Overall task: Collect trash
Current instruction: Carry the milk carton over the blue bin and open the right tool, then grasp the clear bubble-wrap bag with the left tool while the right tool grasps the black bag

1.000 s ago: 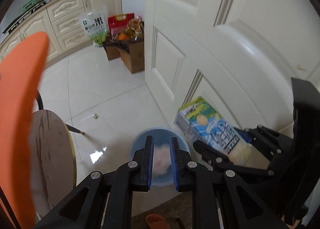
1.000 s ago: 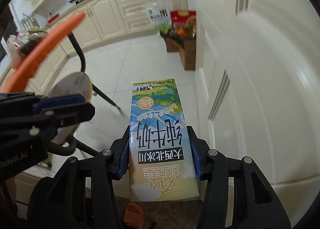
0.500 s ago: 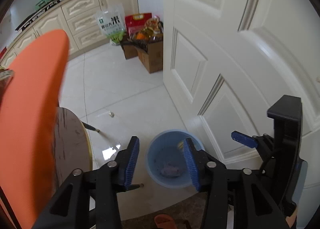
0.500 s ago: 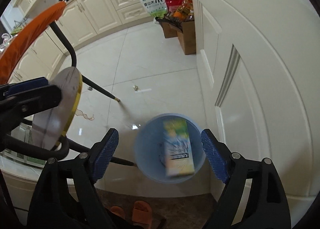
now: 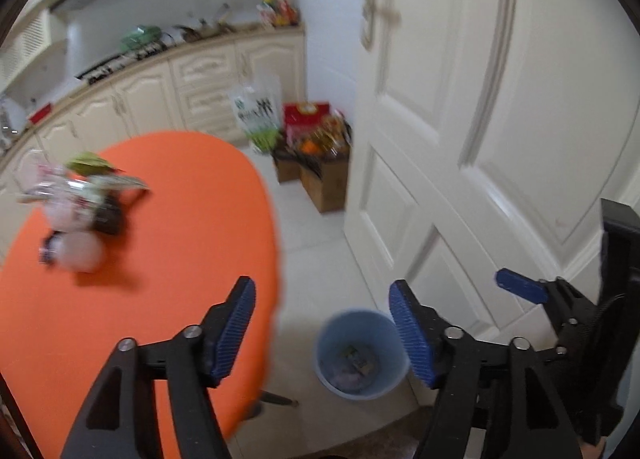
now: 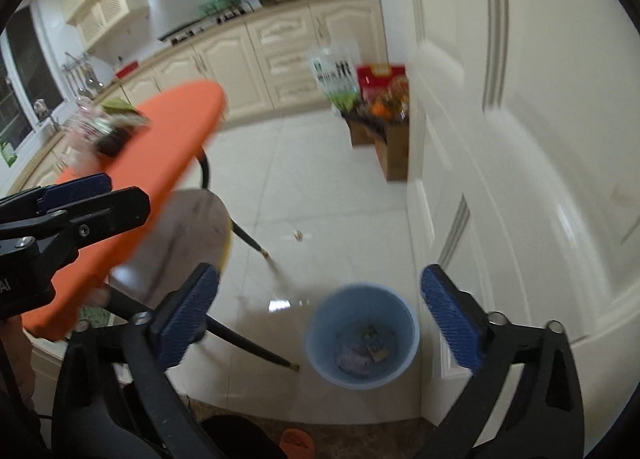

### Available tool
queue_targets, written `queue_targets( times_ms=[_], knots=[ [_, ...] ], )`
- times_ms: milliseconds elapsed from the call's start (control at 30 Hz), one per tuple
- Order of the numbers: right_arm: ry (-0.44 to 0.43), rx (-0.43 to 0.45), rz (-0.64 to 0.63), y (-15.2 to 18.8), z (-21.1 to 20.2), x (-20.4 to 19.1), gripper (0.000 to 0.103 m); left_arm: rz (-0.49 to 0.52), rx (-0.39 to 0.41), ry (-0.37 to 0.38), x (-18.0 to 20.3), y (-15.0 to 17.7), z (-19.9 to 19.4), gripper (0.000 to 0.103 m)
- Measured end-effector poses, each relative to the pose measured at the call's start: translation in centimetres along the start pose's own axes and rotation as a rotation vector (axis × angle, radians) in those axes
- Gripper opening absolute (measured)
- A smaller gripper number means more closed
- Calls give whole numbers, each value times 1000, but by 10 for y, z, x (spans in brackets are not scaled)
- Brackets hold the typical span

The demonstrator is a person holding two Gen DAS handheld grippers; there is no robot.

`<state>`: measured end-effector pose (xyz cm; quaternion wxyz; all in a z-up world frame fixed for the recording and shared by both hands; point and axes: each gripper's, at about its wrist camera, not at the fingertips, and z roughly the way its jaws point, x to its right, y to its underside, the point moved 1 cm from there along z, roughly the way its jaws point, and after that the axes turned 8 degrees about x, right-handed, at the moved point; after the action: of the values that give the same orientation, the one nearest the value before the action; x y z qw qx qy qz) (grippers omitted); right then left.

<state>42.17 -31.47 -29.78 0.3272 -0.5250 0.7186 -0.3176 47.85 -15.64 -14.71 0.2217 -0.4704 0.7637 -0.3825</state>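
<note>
A light blue waste bin stands on the white floor beside the door, with the milk carton and pale crumpled trash lying inside it. My left gripper hovers high above the bin, its jaws opening with nothing between them. My right gripper is also above the bin, jaws opening wide and empty. On the orange table lies a blurred pile of wrappers and pale trash, also seen at the table's far end in the right wrist view as trash.
A white panelled door rises right of the bin. A round wooden stool with black legs stands under the table. Cardboard boxes with groceries sit by cream kitchen cabinets. An orange slipper lies near the bottom edge.
The right gripper opened and dropped the milk carton into the bin; the left gripper opened and let its pale trash fall in. Both grippers rose, bringing the orange tabletop into view.
</note>
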Motion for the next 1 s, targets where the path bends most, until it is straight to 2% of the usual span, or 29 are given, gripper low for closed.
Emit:
queue_targets(
  times_ms=[67, 233, 400, 467, 567, 700, 867, 1000],
  knots=[
    [-16, 29, -22, -13, -9, -21, 103, -6, 34, -31, -18, 2, -21, 74],
    [-72, 63, -87, -38, -14, -78, 103, -49, 114, -148, -76, 16, -66, 81],
    [-121, 64, -139, -55, 3, -127, 103, -68, 113, -244, -125, 31, -75, 83],
    [-128, 63, -157, -61, 13, -139, 103, -100, 108, -251, -139, 37, -77, 83],
    [-147, 50, -173, -70, 34, -158, 103, -151, 97, -231, -157, 38, -67, 83],
    [-160, 28, -198, -76, 61, -175, 103, -168, 76, -202, -181, 35, -45, 83],
    [-171, -2, -210, -81, 91, -182, 103, -168, 29, -232, -198, 23, -7, 83],
    [-170, -20, -228, -88, 108, -188, 103, -158, 10, -247, -205, -10, 20, 81]
  ],
)
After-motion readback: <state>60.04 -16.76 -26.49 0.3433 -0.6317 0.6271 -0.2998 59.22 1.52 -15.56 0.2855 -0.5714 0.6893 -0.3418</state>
